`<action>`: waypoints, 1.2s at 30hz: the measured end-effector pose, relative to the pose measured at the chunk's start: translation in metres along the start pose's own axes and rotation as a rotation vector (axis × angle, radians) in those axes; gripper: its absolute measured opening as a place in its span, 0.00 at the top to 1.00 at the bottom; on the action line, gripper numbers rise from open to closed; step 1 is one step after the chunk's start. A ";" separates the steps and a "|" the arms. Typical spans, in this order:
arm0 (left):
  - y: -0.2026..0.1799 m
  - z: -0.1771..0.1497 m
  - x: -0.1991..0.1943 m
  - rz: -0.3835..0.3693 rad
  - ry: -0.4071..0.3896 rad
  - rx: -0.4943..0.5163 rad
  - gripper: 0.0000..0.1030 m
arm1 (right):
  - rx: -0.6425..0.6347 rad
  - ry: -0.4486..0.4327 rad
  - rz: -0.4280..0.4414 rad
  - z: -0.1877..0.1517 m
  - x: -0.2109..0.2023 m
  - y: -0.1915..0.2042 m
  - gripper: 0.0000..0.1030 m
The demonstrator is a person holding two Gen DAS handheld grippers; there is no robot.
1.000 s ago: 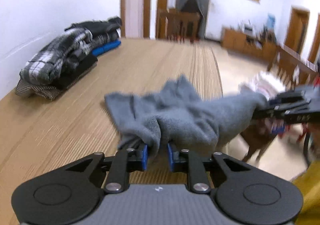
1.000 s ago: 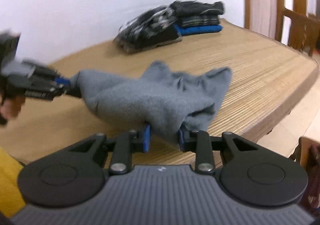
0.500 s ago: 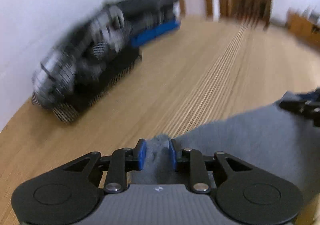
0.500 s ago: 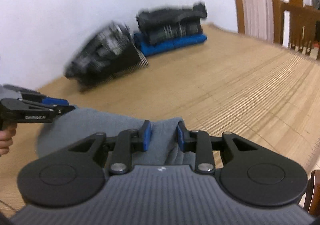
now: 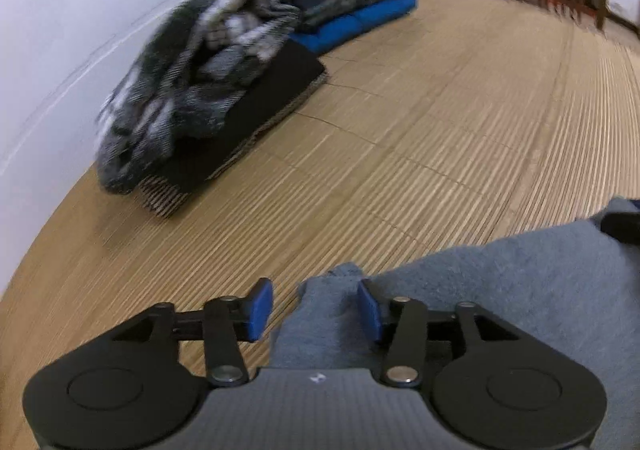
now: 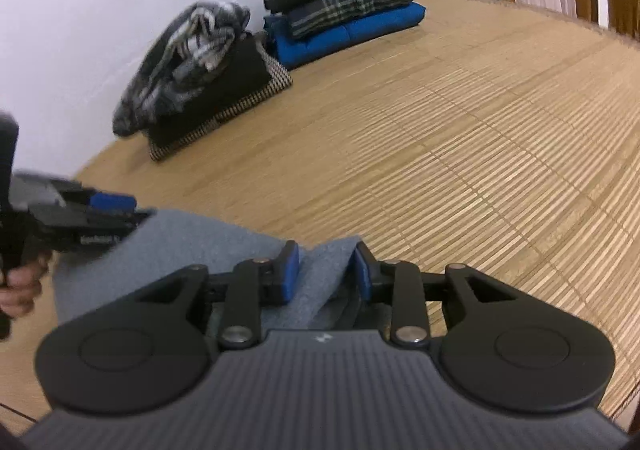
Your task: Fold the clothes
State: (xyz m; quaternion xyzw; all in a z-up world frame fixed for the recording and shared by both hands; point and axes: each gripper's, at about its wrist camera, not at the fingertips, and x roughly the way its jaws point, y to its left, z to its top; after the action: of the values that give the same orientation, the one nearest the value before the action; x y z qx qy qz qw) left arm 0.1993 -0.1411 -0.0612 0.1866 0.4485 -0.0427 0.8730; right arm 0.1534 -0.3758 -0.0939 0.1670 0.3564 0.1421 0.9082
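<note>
Left gripper point(image 5: 314, 308): black linkage arms, round black side housings, ribbed grey body with small white logo, silver pivot screws. Finger pads point(image 5: 258, 308) blue. Right gripper point(image 6: 323, 275) identical; white lettering on the left one's side, unreadable.

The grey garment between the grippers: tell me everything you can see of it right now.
The grey garment looks like soft, fuzzy fleece or knit, plain with no print. It lies low over the bamboo-slat table, spread between the two grippers. A bunched corner sits between the open jaws of the left gripper, and a raised fold sits between the open jaws of the right gripper. What kind of garment it is cannot be told. It lies apart from the folded piles by the wall.
</note>
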 end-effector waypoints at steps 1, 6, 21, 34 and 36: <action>0.005 -0.001 -0.008 -0.007 0.000 -0.026 0.42 | 0.015 -0.015 -0.001 0.001 -0.008 -0.001 0.61; 0.019 -0.026 -0.052 -0.024 -0.009 -0.113 0.19 | 0.042 -0.144 -0.088 0.001 -0.055 0.006 0.28; -0.005 -0.112 -0.087 -0.198 0.127 -0.133 0.11 | 0.027 -0.037 -0.202 -0.059 -0.112 0.059 0.29; -0.006 -0.133 -0.100 -0.202 0.111 -0.133 0.11 | -0.040 0.029 -0.239 -0.078 -0.120 0.085 0.29; -0.006 -0.134 -0.102 -0.211 0.105 -0.133 0.11 | -0.035 0.028 -0.243 -0.079 -0.121 0.085 0.29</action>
State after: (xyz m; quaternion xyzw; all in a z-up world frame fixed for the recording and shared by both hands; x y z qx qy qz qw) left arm 0.0344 -0.1069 -0.0525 0.0820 0.5126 -0.0947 0.8494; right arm 0.0007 -0.3285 -0.0414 0.1046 0.3841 0.0394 0.9165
